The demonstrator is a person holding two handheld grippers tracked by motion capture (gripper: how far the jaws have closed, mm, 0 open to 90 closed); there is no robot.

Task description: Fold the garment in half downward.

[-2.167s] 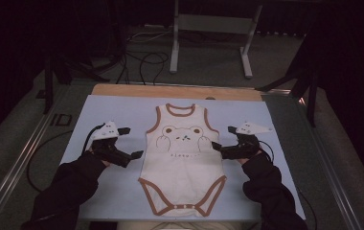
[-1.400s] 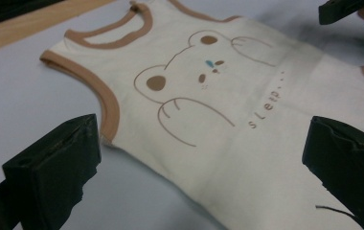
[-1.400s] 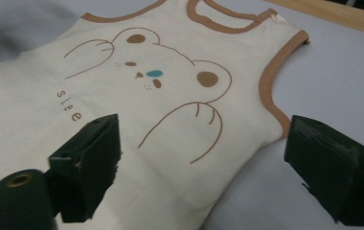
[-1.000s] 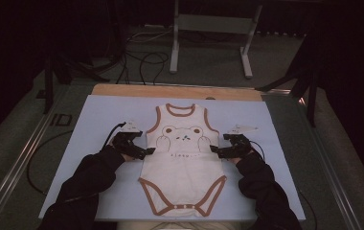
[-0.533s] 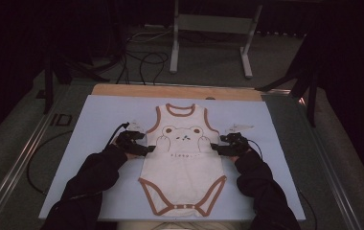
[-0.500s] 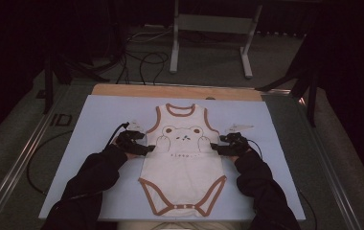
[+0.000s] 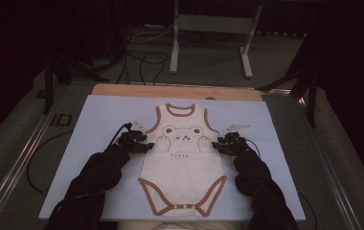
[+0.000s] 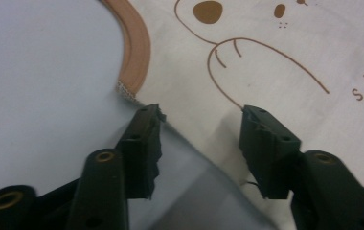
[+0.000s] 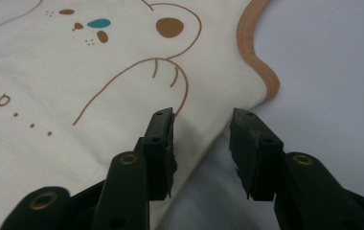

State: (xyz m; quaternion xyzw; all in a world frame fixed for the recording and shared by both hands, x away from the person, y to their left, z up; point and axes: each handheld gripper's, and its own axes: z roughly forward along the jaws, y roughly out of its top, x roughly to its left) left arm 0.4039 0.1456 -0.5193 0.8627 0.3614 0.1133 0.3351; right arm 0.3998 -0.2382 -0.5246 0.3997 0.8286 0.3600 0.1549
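Cream cotton with brown binding: the baby bodysuit (image 7: pixel 182 163) lies flat and face-up in the middle of the pale blue mat (image 7: pixel 89 124) on my counter, neck at twelve o'clock, snap crotch at six.

Starting at nine o'clock, my left gripper (image 7: pixel 144 146) sits at the bodysuit's side seam just below the armhole. In the left gripper view its jaws have just been closing and straddle the fabric edge, one over the mat, one over the printed bear's paw (image 8: pixel 247 62); a gap remains between them, so they are still spread and not yet pinching the cloth.

At the centre, the bear print (image 7: pixel 182 136) and the lettering under it face me, unwrinkled.

At three o'clock my right gripper (image 7: pixel 220 146) mirrors the left at the opposite seam. In the right gripper view its jaws have also just been closing, astride the edge below the brown armhole trim (image 9: pixel 256 62), still apart, nothing clamped.

I judge this to be the grasping step before a fold or lift. Next, both jaws must close fully on the seam, catching both layers, evenly.

Beyond twelve o'clock stand a white metal stand (image 7: pixel 213 38) and loose cables (image 7: pixel 142 60) on the floor, well apart; nothing blocks me.
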